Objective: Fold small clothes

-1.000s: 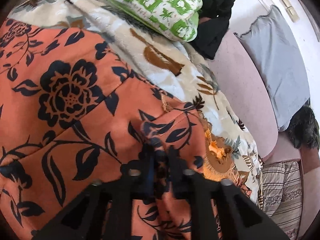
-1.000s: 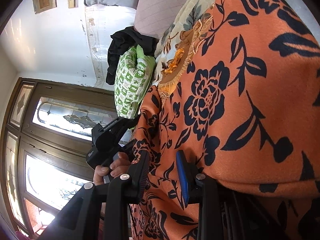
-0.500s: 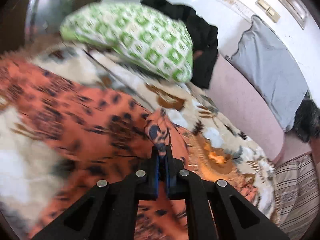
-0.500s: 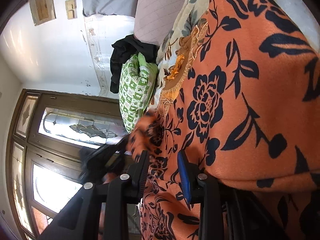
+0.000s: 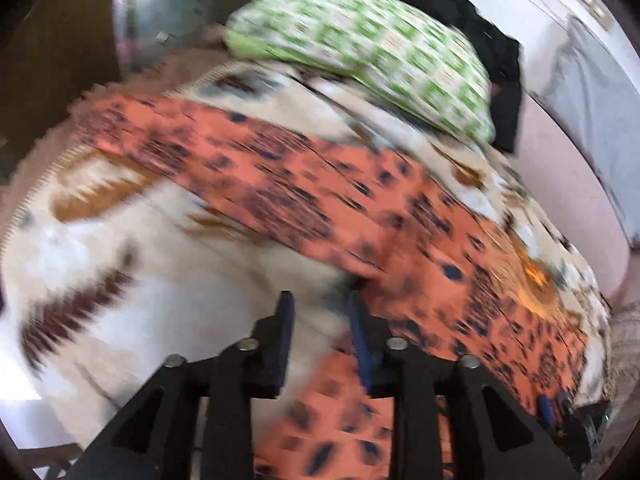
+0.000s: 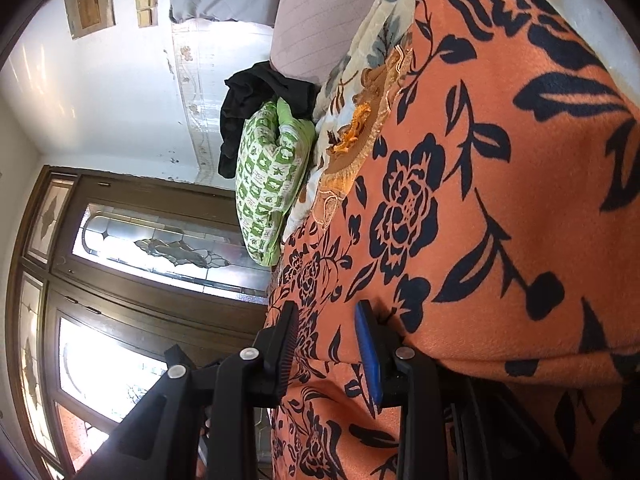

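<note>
Two layers of the orange flowered cloth (image 5: 328,196) are now lying across the patterned blanket (image 5: 132,280) on the bed, running from ten o'clock to four o'clock in the left view. A moment ago its corner was pinched and being carried over; now that corner is lying free, so one fold is likely done. The green pillow (image 5: 360,52) is sitting at twelve o'clock. The left tongs (image 5: 320,312) are opening with nothing between them. The right tongs (image 6: 326,320) are standing narrowly apart with the cloth's edge (image 6: 320,344) running between them; whether they are gripping it, I cannot tell.
</note>
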`<state>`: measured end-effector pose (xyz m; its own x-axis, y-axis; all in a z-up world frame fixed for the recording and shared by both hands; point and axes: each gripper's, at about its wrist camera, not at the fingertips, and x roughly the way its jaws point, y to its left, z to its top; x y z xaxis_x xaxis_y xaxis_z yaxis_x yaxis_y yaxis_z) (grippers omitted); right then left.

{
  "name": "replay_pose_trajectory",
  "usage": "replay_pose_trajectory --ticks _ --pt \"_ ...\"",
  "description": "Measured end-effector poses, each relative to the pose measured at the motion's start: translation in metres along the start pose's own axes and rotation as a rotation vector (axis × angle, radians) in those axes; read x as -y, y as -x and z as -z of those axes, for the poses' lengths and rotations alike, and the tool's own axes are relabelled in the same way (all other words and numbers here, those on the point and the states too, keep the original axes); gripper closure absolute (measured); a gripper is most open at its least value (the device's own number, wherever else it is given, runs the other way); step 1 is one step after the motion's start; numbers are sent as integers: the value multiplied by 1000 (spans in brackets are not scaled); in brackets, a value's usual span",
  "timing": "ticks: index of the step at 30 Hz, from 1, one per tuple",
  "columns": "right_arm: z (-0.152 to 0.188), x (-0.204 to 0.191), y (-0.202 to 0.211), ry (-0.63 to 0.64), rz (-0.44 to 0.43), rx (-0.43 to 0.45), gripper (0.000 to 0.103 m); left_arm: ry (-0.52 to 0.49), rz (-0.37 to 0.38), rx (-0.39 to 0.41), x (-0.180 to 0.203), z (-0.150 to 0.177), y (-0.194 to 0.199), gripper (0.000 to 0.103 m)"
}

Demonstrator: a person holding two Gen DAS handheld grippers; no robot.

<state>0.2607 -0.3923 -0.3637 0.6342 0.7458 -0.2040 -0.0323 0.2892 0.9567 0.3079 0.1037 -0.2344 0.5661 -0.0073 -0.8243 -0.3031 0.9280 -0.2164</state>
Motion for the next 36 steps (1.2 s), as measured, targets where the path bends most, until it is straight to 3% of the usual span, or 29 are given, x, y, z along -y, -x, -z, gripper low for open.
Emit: replay_pose_trajectory --ticks 2,5,9,13,22,28,30,32,33,36 --pt "0 0 1 1 -2 -1 70 45 -53 29 -30 -17 7 55" --pt "0 1 1 1 -8 -1 70 224 -104 78 -94 -47 9 54" --pt "1 0 2 6 -10 -1 70 503 -46 71 -176 -71 -7 52" --pt "1 0 1 8 -7 0 70 650 -30 54 -215 -82 -27 46" --pt "3 -2 -1 27 -3 4 70 699 13 108 -230 -112 -69 42" --pt "4 -5 -3 47 17 6 70 639 31 137 -231 -117 -89 43" --pt "4 -6 -4 48 20 6 70 620 31 159 -232 -120 -90 53" --pt "4 -7 -4 51 23 7 70 613 19 147 -234 -125 -97 83" --pt "4 -7 -5 51 23 7 70 611 8 143 -235 -127 -101 90" --pt "4 -9 -5 57 32 13 70 584 -17 185 -227 -130 -98 96"
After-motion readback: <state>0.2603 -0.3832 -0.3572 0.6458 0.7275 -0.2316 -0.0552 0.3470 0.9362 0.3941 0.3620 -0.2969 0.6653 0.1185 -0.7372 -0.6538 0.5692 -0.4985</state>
